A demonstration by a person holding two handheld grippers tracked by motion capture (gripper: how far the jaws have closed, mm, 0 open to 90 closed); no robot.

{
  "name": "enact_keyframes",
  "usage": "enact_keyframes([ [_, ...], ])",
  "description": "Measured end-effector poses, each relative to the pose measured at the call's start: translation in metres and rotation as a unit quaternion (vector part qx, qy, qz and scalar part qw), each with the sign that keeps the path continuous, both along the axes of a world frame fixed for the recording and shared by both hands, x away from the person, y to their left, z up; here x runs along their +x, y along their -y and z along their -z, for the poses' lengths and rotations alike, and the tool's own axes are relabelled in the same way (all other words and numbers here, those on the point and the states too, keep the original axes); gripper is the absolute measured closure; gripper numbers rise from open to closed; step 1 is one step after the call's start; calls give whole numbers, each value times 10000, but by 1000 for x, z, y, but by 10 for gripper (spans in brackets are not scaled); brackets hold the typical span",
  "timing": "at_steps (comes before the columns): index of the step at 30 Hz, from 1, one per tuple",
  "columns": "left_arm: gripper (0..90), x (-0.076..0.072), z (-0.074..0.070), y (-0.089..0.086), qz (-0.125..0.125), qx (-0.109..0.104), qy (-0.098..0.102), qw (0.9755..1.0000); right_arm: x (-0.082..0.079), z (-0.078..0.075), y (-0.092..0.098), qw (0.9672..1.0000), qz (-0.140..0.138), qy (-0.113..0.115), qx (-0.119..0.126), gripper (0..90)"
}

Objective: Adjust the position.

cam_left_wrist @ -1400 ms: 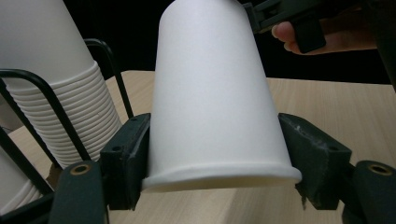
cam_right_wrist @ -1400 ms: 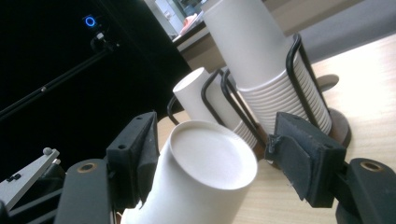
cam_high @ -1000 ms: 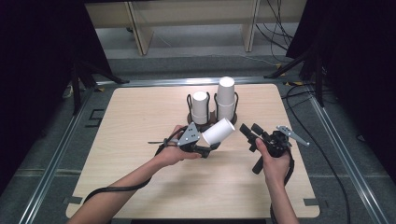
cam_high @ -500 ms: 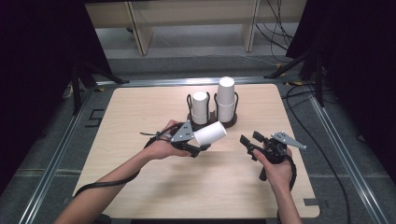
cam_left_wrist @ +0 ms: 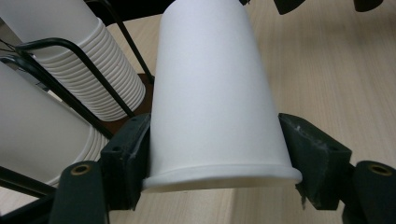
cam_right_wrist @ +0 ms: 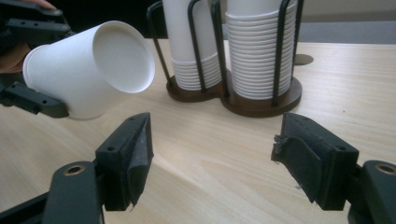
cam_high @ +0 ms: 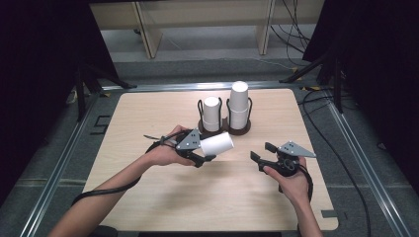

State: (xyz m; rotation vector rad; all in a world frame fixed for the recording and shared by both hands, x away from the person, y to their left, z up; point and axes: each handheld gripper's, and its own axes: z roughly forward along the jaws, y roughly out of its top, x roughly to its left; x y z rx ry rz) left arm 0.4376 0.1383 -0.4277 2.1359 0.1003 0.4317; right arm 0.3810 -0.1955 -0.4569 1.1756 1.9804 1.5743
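Note:
A white paper cup (cam_high: pixel 218 143) lies on its side above the table, its base pointing right. My left gripper (cam_high: pixel 205 149) is shut on it close to the rim, and in the left gripper view both black pads (cam_left_wrist: pixel 131 156) press the cup (cam_left_wrist: pixel 210 93) walls. To the right, my right gripper (cam_high: pixel 262 151) faces the cup with a gap between them. Its jaws have just been opening and stand open (cam_right_wrist: pixel 212 149) with nothing between them. In the right gripper view the cup's (cam_right_wrist: pixel 88 70) base faces the camera at upper left.
A dark wire holder (cam_high: pixel 225 131) at the middle back of the wooden table (cam_high: pixel 197 197) carries two stacks of white cups, a shorter stack (cam_high: pixel 212 112) and a taller stack (cam_high: pixel 238 103). It stands just behind the held cup. Cables trail from both grippers.
The left gripper has carried the cup slightly left, away from the right gripper. The right gripper's jaws have spread wider and its hand has turned and sunk a little.

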Motion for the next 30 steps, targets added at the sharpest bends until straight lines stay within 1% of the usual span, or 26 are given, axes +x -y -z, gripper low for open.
enact_keyframes([
  [1, 288, 0, -1, -1, 33, 32, 8, 10000, 0, 0, 2, 9998, 15, 116, -168, 272],
  [2, 288, 0, -2, -2, 66, 72, 33, 9999, 2, 1, 1, 9996, -93, 212, -139, 278],
  [4, 288, -1, -2, -4, 123, 91, 24, 9999, 2, 3, 1, 9992, -327, 209, -112, 278],
  [5, 288, -1, -3, -6, 182, 169, -5, 9997, 0, 2, 1, 9989, -446, 62, -123, 277],
  [6, 288, -1, -3, -7, 232, 221, -15, 9995, 0, 3, 0, 9982, -569, 70, -176, 275],
  [7, 288, -1, -4, -8, 267, 267, -26, 9993, 2, 4, 1, 9970, -707, 170, -255, 273],
  [9, 289, -1, -5, -10, 354, 338, -39, 9988, 1, 3, -1, 9953, -888, 152, -365, 268],
  [10, 289, -2, -5, -10, 381, 330, -34, 9987, 0, 2, -2, 9953, -900, 65, -341, 269],
  [11, 289, -3, -7, -11, 386, 403, -39, 9984, 2, 2, -1, 9943, -958, 253, -391, 270],
  [12, 289, -3, -8, -12, 418, 446, -55, 9981, 2, 2, -2, 9943, -1010, 214, -272, 270],
  [13, 289, -3, -9, -12, 447, 462, -71, 9979, 2, 2, -3, 9943, -985, 266, -295, 270],
  [14, 289, -3, -9, -12, 461, 429, -63, 9980, 3, 1, -3, 9934, -1051, 303, -336, 270],
  [15, 289, -3, -10, -12, 476, 457, -58, 9978, 3, 1, -4, 9931, -1083, 278, -350, 270],
  [16, 289, -4, -11, -13, 477, 521, -55, 9975, 4, 1, -4, 9920, -1133, 329, -442, 269],
  [17, 290, -4, -13, -13, 503, 569, -53, 9971, 4, 1, -5, 9916, -1149, 325, -497, 269],
  [18, 290, -4, -13, -13, 517, 587, -51, 9969, 2, 0, -7, 9919, -1176, 174, -449, 269],
  [19, 290, -4, -14, -13, 547, 619, -69, 9966, 3, 1, -7, 9916, -1182, 285, -439, 269],
  [20, 291, -4, -15, -14, 546, 639, -65, 9964, 2, 1, -8, 9914, -1224, 233, -411, 269],
  [21, 291, -4, -15, -14, 568, 683, -59, 9960, 1, 0, -8, 9915, -1181, 195, -508, 269],
  [22, 291, -4, -15, -14, 560, 685, -78, 9960, 3, 1, -7, 9897, -1260, 365, -569, 269],
  [23, 291, -4, -16, -14, 594, 753, -83, 9954, 2, 0, -8, 9902, -1262, 259, -547, 269],
  [25, 292, -3, -18, -14, 651, 894, -56, 9939, 2, 0, -8, 9894, -1300, 289, -579, 270],
  [26, 292, -3, -18, -14, 643, 843, -86, 9943, 2, 1, -9, 9892, -1317, 303, -562, 271],
  [28, 293, -3, -19, -14, 696, 883, -68, 9936, 1, 1, -11, 9891, -1360, 160, -534, 271],
  [29, 293, -3, -20, -13, 713, 894, -70, 9934, 2, 1, -11, 9890, -1348, 280, -545, 270],
  [30, 294, -3, -21, -13, 719, 946, -76, 9929, 1, 2, -14, 9897, -1369, 144, -383, 271],
])
